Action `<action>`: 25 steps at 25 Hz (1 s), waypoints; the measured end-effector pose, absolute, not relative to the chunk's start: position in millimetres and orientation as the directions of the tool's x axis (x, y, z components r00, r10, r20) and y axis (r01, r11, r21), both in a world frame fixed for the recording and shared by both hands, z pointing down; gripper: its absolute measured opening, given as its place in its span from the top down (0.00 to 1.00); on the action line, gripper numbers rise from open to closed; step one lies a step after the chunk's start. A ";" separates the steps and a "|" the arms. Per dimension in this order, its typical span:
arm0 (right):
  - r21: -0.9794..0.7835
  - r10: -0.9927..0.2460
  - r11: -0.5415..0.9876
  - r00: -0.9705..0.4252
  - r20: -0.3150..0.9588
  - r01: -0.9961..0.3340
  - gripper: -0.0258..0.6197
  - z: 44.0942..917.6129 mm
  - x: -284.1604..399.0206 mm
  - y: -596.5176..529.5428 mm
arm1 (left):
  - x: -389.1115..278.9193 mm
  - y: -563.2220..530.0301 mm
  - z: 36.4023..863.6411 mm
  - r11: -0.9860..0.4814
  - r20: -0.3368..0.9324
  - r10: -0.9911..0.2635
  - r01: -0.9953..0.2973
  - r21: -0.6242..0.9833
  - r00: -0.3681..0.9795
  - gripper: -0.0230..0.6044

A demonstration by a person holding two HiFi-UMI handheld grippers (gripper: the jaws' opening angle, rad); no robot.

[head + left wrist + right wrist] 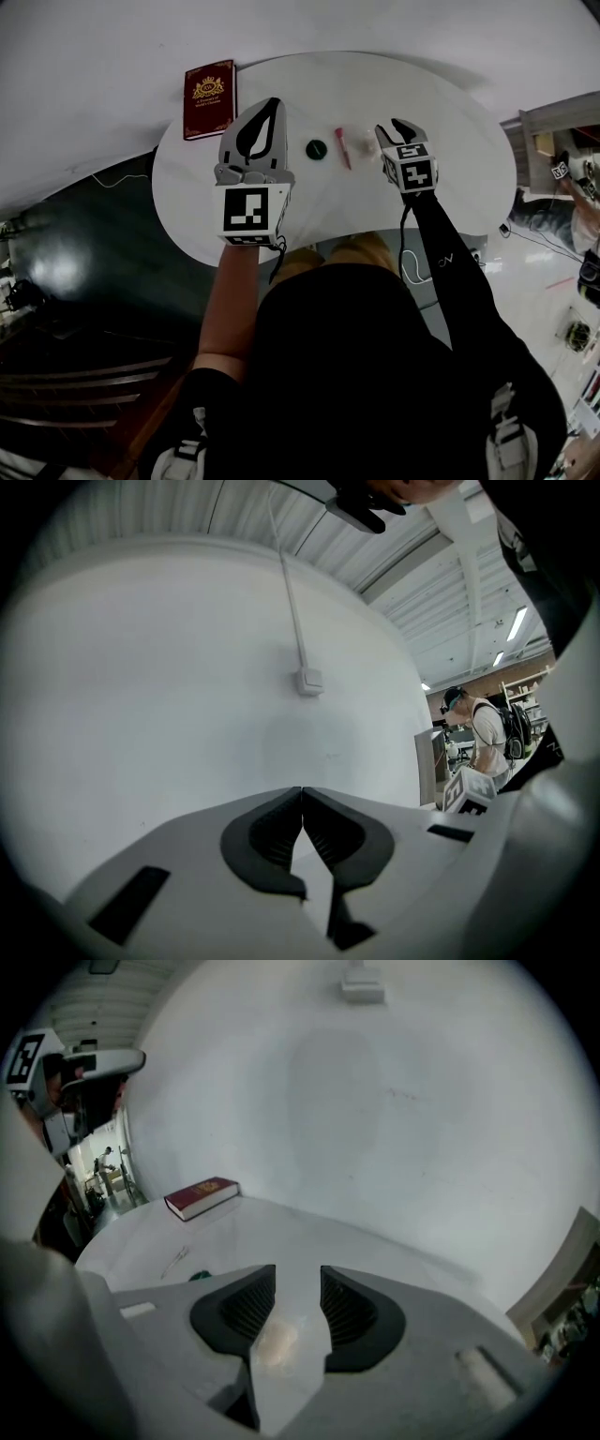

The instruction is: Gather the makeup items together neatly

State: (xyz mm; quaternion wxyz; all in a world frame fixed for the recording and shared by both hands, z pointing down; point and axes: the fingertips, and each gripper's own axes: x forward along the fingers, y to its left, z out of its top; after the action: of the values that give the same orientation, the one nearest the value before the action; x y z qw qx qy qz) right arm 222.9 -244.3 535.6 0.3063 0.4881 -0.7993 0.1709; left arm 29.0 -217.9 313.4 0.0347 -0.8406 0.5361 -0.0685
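On the white round table [450, 178] lie a small dark green round item [316, 148] and a pink-red tube [343, 147], side by side between my two grippers. My left gripper [273, 103] is shut with nothing in it; in the left gripper view its fingertips [302, 791] meet and point at the bare wall. My right gripper [392, 129] stands open over the table's right part. In the right gripper view the right gripper [297, 1288] has a pale peach soft lump [275, 1342] lying on the table below the gap, untouched by the pads. The green item [198, 1276] shows at its left.
A red book [208, 97] with gold print lies at the table's far left edge, by the wall. The book [202, 1195] also shows in the right gripper view. A thin pale stick [175, 1261] lies near it. Shelving [553, 127] stands to the right, and a person [483, 733] stands in the distance.
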 end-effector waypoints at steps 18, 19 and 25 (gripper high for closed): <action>0.182 -0.833 0.550 -0.550 0.053 -0.815 0.75 298.2 146.6 -219.8 | 24.7 -212.7 277.9 -0.404 -0.001 -0.913 -0.905 -0.134 0.408 0.95; 0.179 -0.833 0.551 -0.551 0.053 -0.815 0.75 298.1 146.4 -219.5 | 24.5 -212.6 277.7 -0.403 -0.001 -0.913 -0.905 -0.135 0.407 0.95; 0.189 -0.816 0.574 -0.576 0.046 -0.797 0.95 296.2 142.2 -212.2 | 26.9 -211.5 278.0 -0.409 0.003 -0.911 -0.902 -0.142 0.413 0.95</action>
State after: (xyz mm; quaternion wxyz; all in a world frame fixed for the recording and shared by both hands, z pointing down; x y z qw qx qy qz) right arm 142.2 -212.2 296.2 0.0641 0.4558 -0.8847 -0.0741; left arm 26.9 -211.5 278.0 0.0589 -0.8383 0.5405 -0.0399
